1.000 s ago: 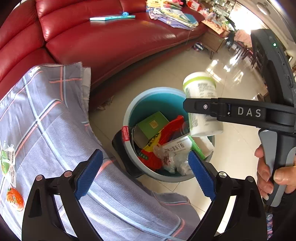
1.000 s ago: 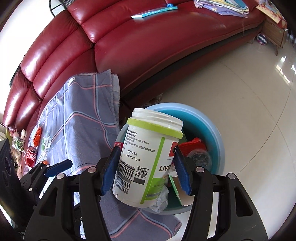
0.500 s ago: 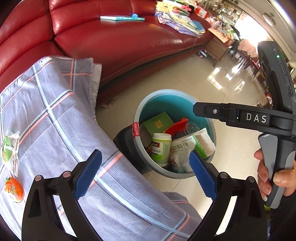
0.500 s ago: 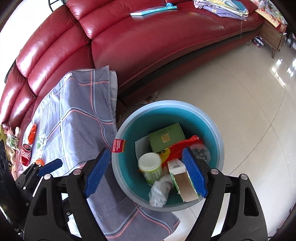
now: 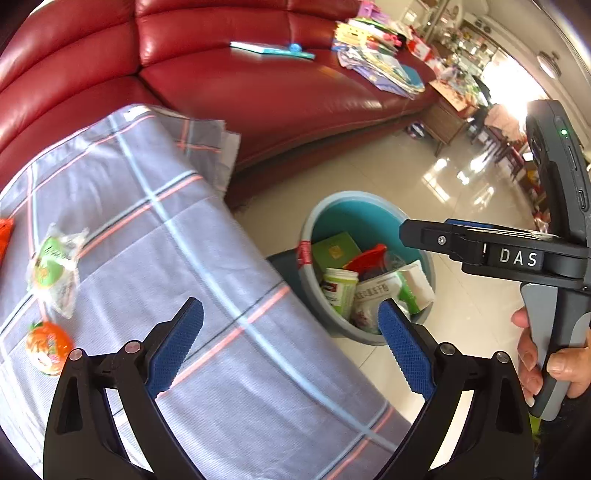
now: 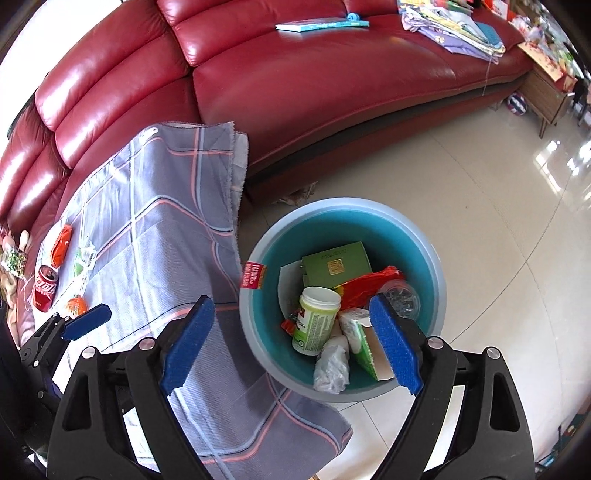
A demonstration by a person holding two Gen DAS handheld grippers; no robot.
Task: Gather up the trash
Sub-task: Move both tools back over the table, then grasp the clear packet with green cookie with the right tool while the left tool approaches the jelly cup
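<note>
A blue bin [image 6: 436, 266] stands on the floor by the table; it also shows in the left wrist view [image 5: 314, 221]. In it lie a white and green bottle [image 6: 317, 317], a green box [image 6: 336, 264], a red wrapper and other trash. My right gripper [image 6: 291, 345] is open and empty above the bin. My left gripper [image 5: 288, 350] is open and empty over the plaid cloth [image 5: 147, 240]. On the cloth lie a clear green wrapper [image 5: 51, 269], an orange packet [image 5: 48, 345] and a red can [image 6: 44, 288].
A red leather sofa [image 6: 332, 74] runs behind, with a book [image 6: 321, 24] and piled papers on it. A wooden side table [image 6: 546, 88] stands at the sofa's far end. Glossy tiled floor lies right of the bin.
My right gripper opened and dropped the white and green bottle into the bin. My left gripper's view has swung left over the cloth.
</note>
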